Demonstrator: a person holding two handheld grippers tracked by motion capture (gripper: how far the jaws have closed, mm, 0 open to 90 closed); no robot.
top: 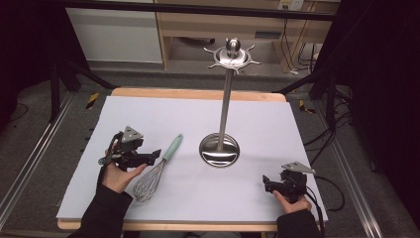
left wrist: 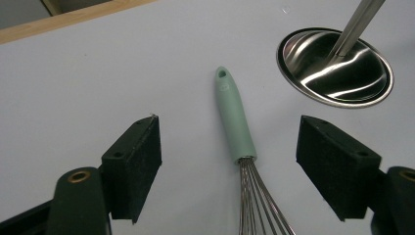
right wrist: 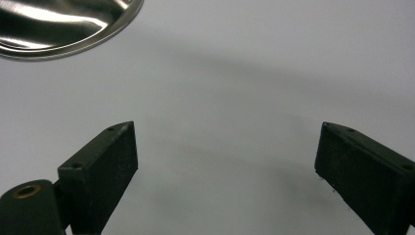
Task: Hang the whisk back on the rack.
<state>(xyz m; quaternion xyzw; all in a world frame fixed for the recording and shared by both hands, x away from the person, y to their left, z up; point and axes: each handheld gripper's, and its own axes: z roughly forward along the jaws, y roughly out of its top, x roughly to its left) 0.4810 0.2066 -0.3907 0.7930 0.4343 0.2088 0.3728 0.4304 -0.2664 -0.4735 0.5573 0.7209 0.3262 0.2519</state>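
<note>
The whisk (top: 157,168) was lying flat on the white table cover (top: 163,114), toward the left side and a bit in front of the stand. Its mint-green handle (left wrist: 234,115) pointed away from the person and slightly right, with the wire loops (top: 147,184) fanning out toward the near edge. There was a little hanging hole at the far tip of the handle, pretty clear in the left gripper view.

The left gripper (top: 148,157) was right there beside it, held in the person's left hand (top: 119,174), hovering over the spot where the handle meets the wires. Its jaws were spread wide, one on each side of the whisk with plenty of gap, and as far as I could tell neither pad was touching it. So nothing gripped at that point.

The right gripper (top: 267,183) was well apart from all that, down near the front right corner of the table, in the person's right hand (top: 292,202). Jaws also wide apart, just bare cover between them.

Between the two stood the steel utensil stand (top: 224,99): a round shiny base (top: 219,151) sitting on the cover just right of the whisk handle's tip, an upright pole, and a hook ring (top: 233,55) at the top. The hooks looked bare from the high view.
</note>
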